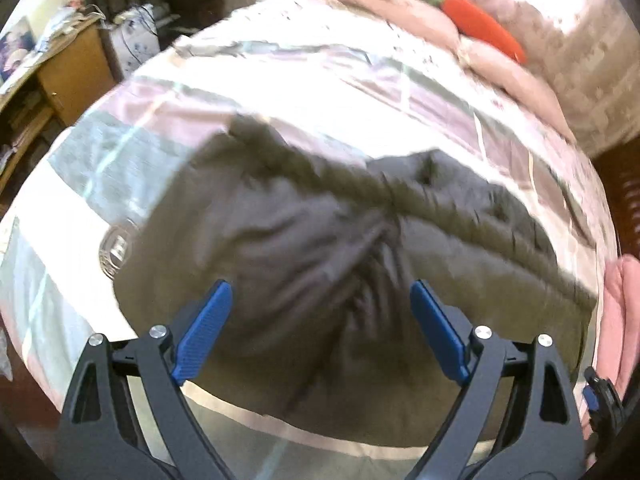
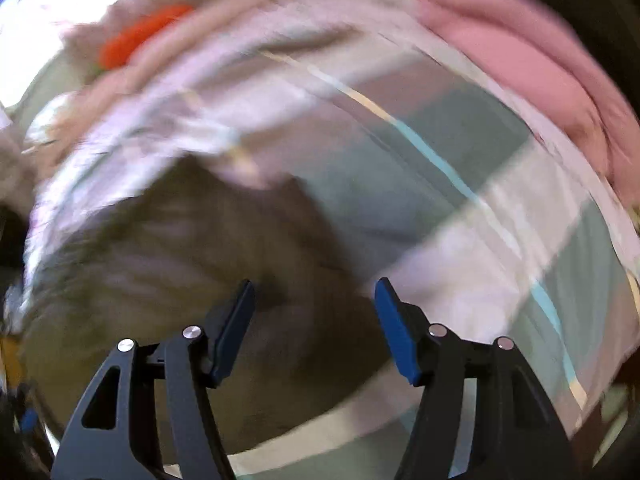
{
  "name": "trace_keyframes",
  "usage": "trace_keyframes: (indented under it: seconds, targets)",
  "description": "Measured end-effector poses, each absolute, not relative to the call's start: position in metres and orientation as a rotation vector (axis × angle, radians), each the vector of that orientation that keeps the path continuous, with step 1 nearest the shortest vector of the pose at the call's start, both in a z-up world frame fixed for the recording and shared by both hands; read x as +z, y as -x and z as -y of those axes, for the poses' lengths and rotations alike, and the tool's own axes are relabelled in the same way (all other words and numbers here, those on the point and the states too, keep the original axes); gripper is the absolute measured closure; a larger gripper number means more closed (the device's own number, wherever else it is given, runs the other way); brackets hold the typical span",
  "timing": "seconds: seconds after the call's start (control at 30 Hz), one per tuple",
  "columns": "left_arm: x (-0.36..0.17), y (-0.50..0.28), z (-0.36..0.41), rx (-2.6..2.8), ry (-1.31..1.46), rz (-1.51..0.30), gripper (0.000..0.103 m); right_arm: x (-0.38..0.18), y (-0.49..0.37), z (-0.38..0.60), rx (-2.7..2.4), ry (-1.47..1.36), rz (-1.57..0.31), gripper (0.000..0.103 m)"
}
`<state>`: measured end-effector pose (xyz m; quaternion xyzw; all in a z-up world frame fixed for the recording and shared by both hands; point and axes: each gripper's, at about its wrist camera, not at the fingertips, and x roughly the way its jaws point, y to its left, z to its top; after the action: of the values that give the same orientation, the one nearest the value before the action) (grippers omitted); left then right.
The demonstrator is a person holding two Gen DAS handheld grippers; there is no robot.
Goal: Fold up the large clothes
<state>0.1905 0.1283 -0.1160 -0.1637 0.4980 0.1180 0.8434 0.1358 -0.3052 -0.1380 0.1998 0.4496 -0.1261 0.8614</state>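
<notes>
A large olive-grey garment (image 1: 320,248) lies crumpled on a bed with a pink, white and grey checked cover (image 1: 280,80). A ribbed band crosses it diagonally. My left gripper (image 1: 320,300) is open above the garment's middle, holding nothing. In the right wrist view, which is motion-blurred, the same garment (image 2: 180,280) fills the lower left. My right gripper (image 2: 316,300) is open over the garment's right edge, holding nothing. The right gripper also shows at the left wrist view's lower right edge (image 1: 600,396).
An orange carrot-shaped pillow (image 1: 484,28) lies at the head of the bed, and it also shows in the right wrist view (image 2: 140,36). Pink folded fabric (image 2: 520,60) sits at the bed's right side. A wooden desk (image 1: 60,72) stands beyond the left edge.
</notes>
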Motion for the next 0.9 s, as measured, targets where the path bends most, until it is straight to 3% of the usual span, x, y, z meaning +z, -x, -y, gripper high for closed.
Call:
trace_keyframes:
  seconds: [0.1, 0.3, 0.43, 0.53, 0.6, 0.77, 0.9]
  targets:
    - [-0.117, -0.197, -0.119, 0.207, 0.320, -1.049, 0.011, -0.120, -0.137, 0.255, -0.145, -0.287, -0.902, 0.029]
    - [-0.149, -0.208, -0.078, 0.144, 0.187, -1.126, 0.011, -0.166, -0.163, 0.193, -0.033, -0.156, -1.073, 0.029]
    - [-0.140, -0.198, -0.071, 0.124, 0.164, -1.084, 0.011, -0.158, -0.156, 0.202, -0.047, -0.213, -1.042, 0.029]
    - [-0.103, -0.171, -0.063, 0.068, 0.189, -0.967, 0.011, -0.123, -0.131, 0.192, -0.040, -0.189, -0.937, 0.027]
    - [-0.080, -0.152, -0.052, 0.022, 0.164, -0.893, 0.009, -0.099, -0.108, 0.183, -0.034, -0.159, -0.861, 0.014]
    - [-0.041, -0.099, -0.028, 0.017, 0.062, -0.711, 0.003, -0.058, -0.065, 0.182, -0.099, -0.091, -0.695, 0.002]
    - [-0.029, -0.066, -0.019, 0.034, -0.011, -0.590, 0.002, -0.056, -0.040, 0.184, -0.124, -0.072, -0.673, 0.001]
